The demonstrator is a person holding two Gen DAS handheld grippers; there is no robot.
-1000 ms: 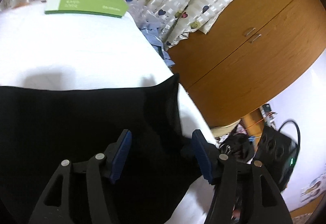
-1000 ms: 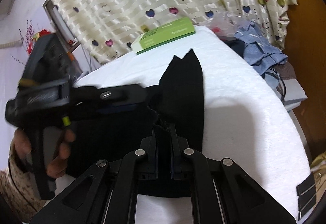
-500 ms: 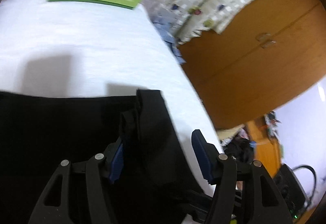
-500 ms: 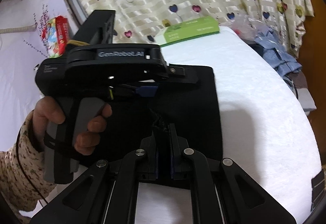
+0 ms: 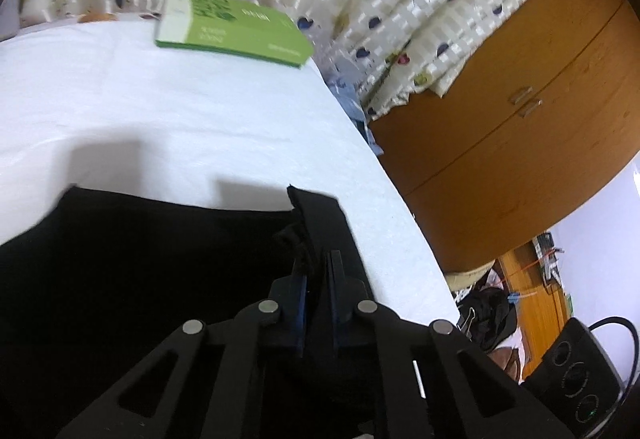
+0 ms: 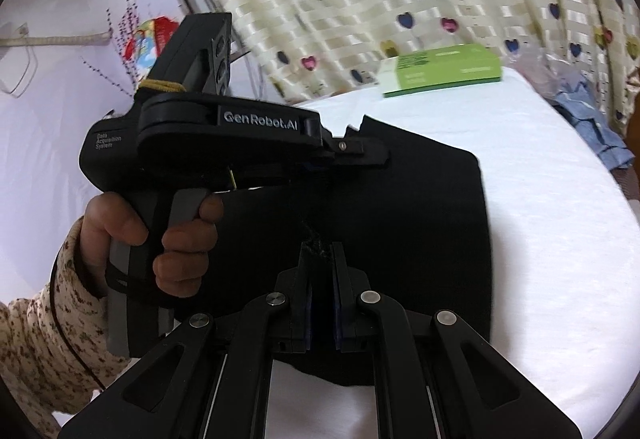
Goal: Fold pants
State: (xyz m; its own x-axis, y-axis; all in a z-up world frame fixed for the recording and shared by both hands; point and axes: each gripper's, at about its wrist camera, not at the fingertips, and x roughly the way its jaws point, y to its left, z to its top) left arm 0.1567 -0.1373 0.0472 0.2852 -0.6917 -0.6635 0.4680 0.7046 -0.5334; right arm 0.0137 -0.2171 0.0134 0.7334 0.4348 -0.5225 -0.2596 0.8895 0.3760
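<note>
black pants [image 6: 400,207] flat on white table [image 6: 560,239], near its right edge. left gripper [image 5: 316,271] closing, jaws pinching a raised fold at pants' far right corner. right gripper [image 6: 320,263] pressed together on a bunched near edge. hand [image 6: 176,239] gripping left tool's handle. green box [image 5: 236,27] at far edge, well apart.

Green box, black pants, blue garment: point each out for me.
green box [image 5: 240,29], left wrist view, on its green top face.
black pants [image 6: 400,207], right wrist view, on the flat middle of the fabric.
blue garment [image 6: 592,119], right wrist view, on its crumpled folds.
</note>
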